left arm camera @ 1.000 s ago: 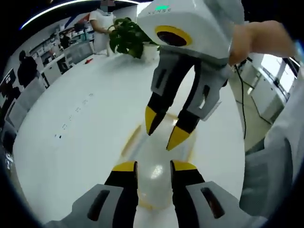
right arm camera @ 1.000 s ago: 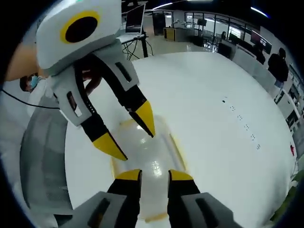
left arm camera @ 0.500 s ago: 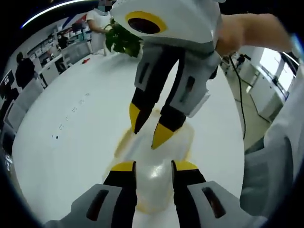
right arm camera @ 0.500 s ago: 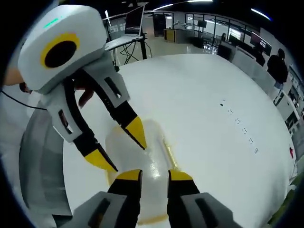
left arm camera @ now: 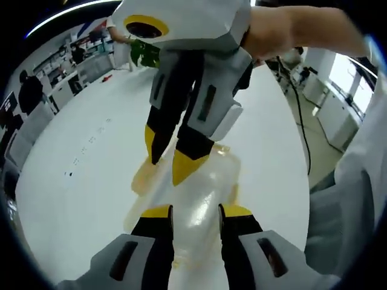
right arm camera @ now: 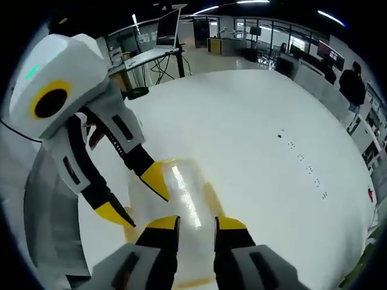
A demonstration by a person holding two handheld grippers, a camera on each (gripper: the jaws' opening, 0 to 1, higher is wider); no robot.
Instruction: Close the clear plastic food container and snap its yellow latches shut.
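Jaws of both grippers crowd the container (left arm camera: 199,187).

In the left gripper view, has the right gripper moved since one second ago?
Yes. Against the potted plant at the table's far edge, the right gripper has slid leftward, now covering most of the plant, its open jaws low over the clear container.

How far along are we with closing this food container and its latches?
The lid looks laid over the clear plastic food container on the white table. Both hand-held grippers, left and right, hover over it, jaws open, gripping nothing. Whether any yellow latch is snapped can't be told; latching seems left.
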